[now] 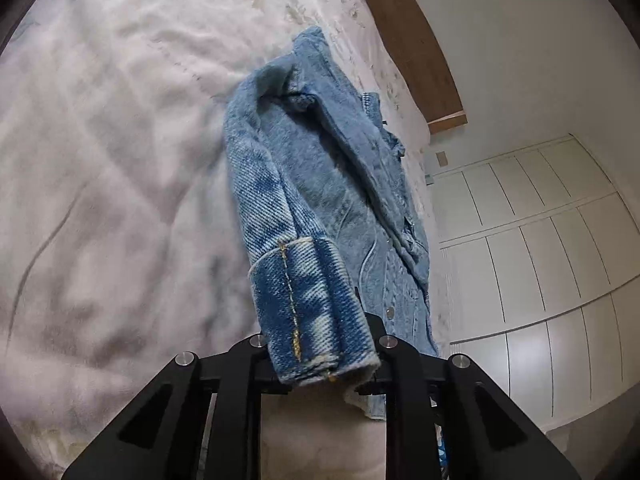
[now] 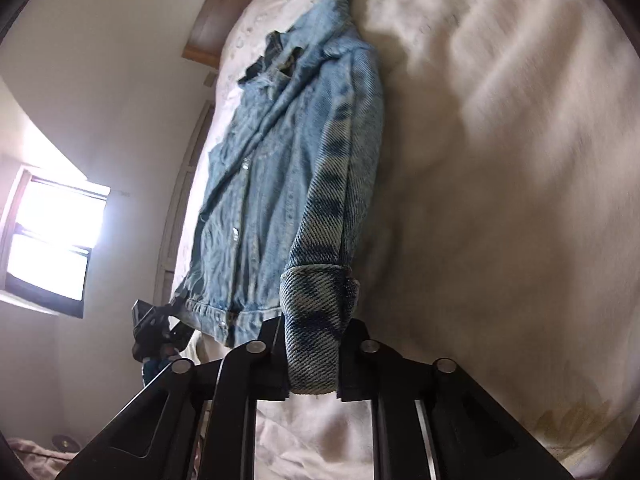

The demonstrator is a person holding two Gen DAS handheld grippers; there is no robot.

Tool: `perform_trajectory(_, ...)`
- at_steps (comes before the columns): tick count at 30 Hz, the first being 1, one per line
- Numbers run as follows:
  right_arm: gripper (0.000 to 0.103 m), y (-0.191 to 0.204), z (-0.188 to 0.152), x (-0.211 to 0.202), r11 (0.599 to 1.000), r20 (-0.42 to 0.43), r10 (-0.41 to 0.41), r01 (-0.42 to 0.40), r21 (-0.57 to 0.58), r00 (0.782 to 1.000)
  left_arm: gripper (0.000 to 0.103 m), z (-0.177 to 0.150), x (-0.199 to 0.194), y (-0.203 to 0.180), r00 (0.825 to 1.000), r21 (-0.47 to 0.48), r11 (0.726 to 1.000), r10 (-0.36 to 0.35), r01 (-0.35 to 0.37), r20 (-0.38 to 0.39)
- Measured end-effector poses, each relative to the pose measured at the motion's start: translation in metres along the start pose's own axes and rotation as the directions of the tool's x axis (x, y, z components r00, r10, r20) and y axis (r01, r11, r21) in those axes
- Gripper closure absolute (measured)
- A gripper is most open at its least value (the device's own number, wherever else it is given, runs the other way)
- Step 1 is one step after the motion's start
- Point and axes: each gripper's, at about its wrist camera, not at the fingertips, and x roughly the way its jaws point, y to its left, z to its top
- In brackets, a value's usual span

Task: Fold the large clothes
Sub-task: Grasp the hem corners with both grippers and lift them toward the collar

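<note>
A light blue denim jacket [image 1: 320, 184] lies front up on a white bedspread [image 1: 112, 152]. My left gripper [image 1: 320, 364] is shut on the cuff [image 1: 312, 312] of one sleeve, held just above the bed beside the jacket's body. In the right wrist view the jacket [image 2: 264, 184] shows its buttoned front and hem. My right gripper [image 2: 312, 356] is shut on the rolled cuff [image 2: 316, 320] of the other sleeve. The left gripper [image 2: 156, 328] shows there as a dark shape at the jacket's far hem corner.
The bedspread [image 2: 500, 160] spreads wide around the jacket. A brown wooden headboard [image 1: 408, 40] lies beyond the collar. White wardrobe doors [image 1: 540, 240] stand past the bed's edge. A bright window [image 2: 52, 240] is in the wall on the other side.
</note>
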Motion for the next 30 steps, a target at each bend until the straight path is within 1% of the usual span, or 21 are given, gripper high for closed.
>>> perform_trajectory(4,0.091,0.022,0.01,-0.008,0.998,0.03,0.022,-0.02,-0.061,0.999,0.093,0.013,-0.004,-0.022,0.999,0.043,0.998,-0.038,0.036,0.029)
perform_trajectory(7,0.091,0.037,0.022,-0.016,0.995,0.066,0.048,-0.042,-0.091,0.997,0.094,0.027,-0.009,-0.037,0.994,0.062,0.995,-0.086,0.082,0.064)
perform_trajectory(10,0.092,0.056,0.042,-0.029,0.99,0.125,0.083,-0.067,-0.124,0.989,0.095,0.048,-0.01,-0.058,0.989,0.095,0.99,-0.117,0.108,0.092)
perform_trajectory(12,0.092,0.071,0.061,-0.035,0.986,0.164,0.09,-0.065,-0.153,0.982,0.095,0.065,-0.008,-0.071,0.984,0.116,0.985,-0.141,0.128,0.112)
perform_trajectory(17,0.092,0.113,0.119,-0.044,0.973,0.266,0.123,-0.063,-0.223,0.956,0.095,0.112,0.001,-0.106,0.968,0.184,0.968,-0.198,0.168,0.155)
perform_trajectory(20,0.092,0.125,0.155,-0.046,0.966,0.308,0.124,-0.045,-0.253,0.943,0.095,0.143,0.019,-0.125,0.959,0.22,0.959,-0.221,0.18,0.18)
perform_trajectory(22,0.092,0.131,0.182,-0.038,0.965,0.329,0.112,-0.025,-0.26,0.938,0.095,0.162,0.032,-0.132,0.959,0.239,0.956,-0.214,0.167,0.187)
perform_trajectory(24,0.092,0.133,0.204,-0.028,0.967,0.344,0.098,-0.008,-0.256,0.934,0.095,0.182,0.051,-0.132,0.963,0.237,0.96,-0.193,0.146,0.19)
perform_trajectory(27,0.092,0.125,0.239,-0.007,0.978,0.366,0.093,-0.016,-0.207,0.926,0.095,0.212,0.085,-0.123,0.975,0.219,0.972,-0.13,0.089,0.181)
perform_trajectory(30,0.092,0.11,0.269,0.021,0.987,0.368,0.03,0.03,-0.157,0.929,0.095,0.24,0.121,-0.107,0.985,0.191,0.981,-0.058,0.027,0.163)
